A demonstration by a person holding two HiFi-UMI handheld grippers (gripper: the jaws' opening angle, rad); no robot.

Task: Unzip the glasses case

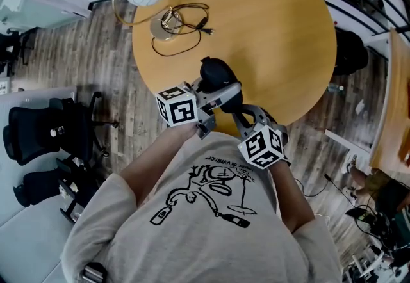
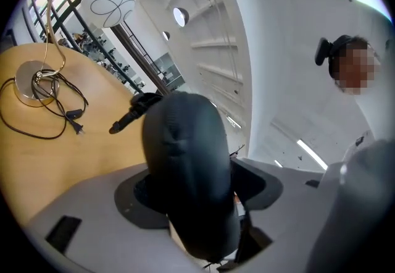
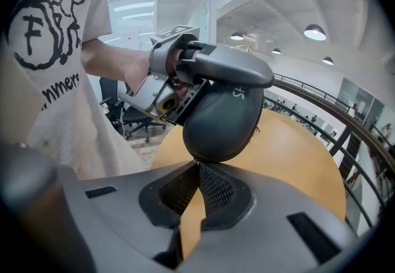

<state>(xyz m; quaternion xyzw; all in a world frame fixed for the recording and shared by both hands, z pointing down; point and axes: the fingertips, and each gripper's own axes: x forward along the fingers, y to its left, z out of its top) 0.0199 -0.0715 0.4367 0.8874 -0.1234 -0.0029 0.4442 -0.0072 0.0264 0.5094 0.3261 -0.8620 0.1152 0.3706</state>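
Round wooden worktop (image 1: 275,32) below: my left claw (image 2: 197,188) grasps the black glasses case (image 3: 222,117) over its near edge, my right claw (image 3: 196,170) clenched seemingly on the zip pull (image 3: 195,160); unzipping not yet begun.

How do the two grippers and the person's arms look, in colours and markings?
Both the left gripper and the right gripper are grey plastic, each with a white cube of black square markers. Their jaws carry dark, textured pads. The person wears a pale short-sleeved T-shirt with a black drawing.
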